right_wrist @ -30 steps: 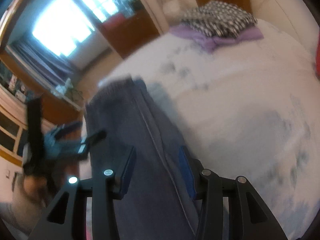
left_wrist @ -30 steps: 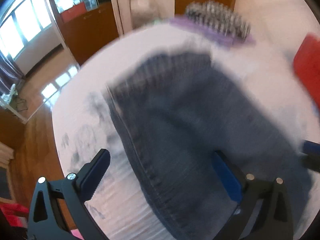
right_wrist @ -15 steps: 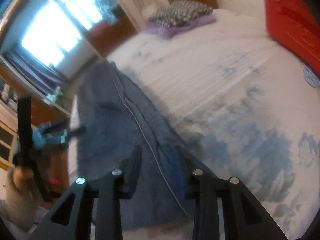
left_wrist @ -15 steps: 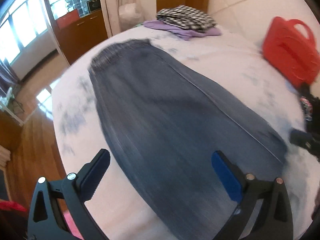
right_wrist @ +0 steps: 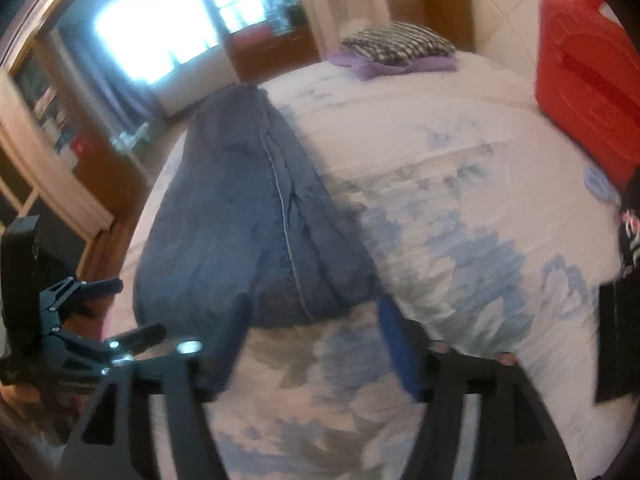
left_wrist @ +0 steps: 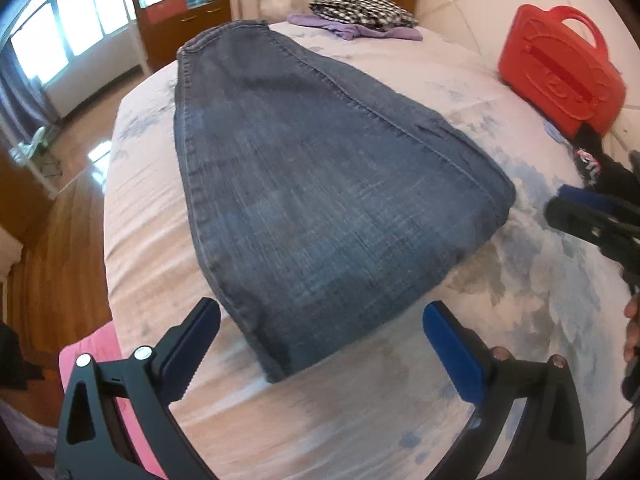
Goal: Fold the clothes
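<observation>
- the jeans (left_wrist: pixel 312 184) lie flat on the bed (left_wrist: pixel 500 380), folded lengthwise into one long strip, with the waistband at the far end toward the window side.
- their near folded end sits just ahead of the left gripper (left_wrist: pixel 320 344); its fingers (left_wrist: pixel 452 348) are spread wide and hold nothing, one on each side of the denim's near corner without touching it.
- the right gripper (right_wrist: pixel 316 344) hovers over the flowered bedsheet just short of the jeans' near end; its fingers (right_wrist: pixel 396 344) are parted wide and empty, though this view is blurred.
- in the right wrist view the left gripper shows at the left edge, beside the jeans.
- a red plastic case (left_wrist: pixel 560 72) lies against the headboard side, well apart from the jeans.
- a checked garment (left_wrist: pixel 362 10) rests on top of a purple one (left_wrist: pixel 376 32) at the far end of the bed.
- a dark item with pink print (left_wrist: pixel 588 160) sits near the red case.
</observation>
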`<state>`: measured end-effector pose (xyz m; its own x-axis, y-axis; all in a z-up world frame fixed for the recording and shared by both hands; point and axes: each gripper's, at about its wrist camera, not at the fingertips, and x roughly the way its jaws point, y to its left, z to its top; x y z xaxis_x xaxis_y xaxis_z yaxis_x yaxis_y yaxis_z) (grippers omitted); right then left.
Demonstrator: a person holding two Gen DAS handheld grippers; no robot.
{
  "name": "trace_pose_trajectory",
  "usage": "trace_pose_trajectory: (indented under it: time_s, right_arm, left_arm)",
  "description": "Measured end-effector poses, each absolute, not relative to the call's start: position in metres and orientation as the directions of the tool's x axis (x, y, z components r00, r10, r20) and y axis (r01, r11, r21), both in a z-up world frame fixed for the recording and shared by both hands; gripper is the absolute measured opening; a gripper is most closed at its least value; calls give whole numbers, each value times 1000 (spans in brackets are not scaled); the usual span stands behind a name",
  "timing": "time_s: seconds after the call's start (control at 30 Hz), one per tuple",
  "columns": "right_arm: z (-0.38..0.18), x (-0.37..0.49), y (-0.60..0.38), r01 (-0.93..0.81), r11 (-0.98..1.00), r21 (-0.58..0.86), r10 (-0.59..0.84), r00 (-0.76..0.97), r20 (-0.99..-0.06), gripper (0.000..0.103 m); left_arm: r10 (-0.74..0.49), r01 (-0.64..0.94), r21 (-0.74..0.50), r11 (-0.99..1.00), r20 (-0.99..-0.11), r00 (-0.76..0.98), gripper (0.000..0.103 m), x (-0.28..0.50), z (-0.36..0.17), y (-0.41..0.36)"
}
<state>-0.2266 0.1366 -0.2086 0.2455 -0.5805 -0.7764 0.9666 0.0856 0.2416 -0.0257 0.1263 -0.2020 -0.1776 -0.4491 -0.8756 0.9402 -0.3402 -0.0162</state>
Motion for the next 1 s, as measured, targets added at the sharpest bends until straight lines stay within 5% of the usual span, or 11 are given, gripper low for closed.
trace_pose_trajectory:
  time_s: [0.23, 0.8, 0.9, 1.0]
  right_arm:
    - [-236, -235, 114, 968, 206, 144, -530, 234, -815, 84]
    - [-270, -210, 91, 922, 350, 164, -509, 335, -793, 84]
    - [-270, -205, 92, 925, 345, 158, -513, 327, -794, 81]
    - [-269, -200, 94, 933, 332, 137, -524, 303, -796, 53]
  left_arm:
    - [-477, 975, -26, -220, -869, -131, 103, -35, -235, 121]
    - [-511, 970, -3, -242, -849, -130, 103, -38, -244, 122]
    - [-496, 967, -4, -254, -858, -134, 86, -35, -241, 121]
    - [-485, 968, -25, -250, -862, -147, 66, -28, -236, 116]
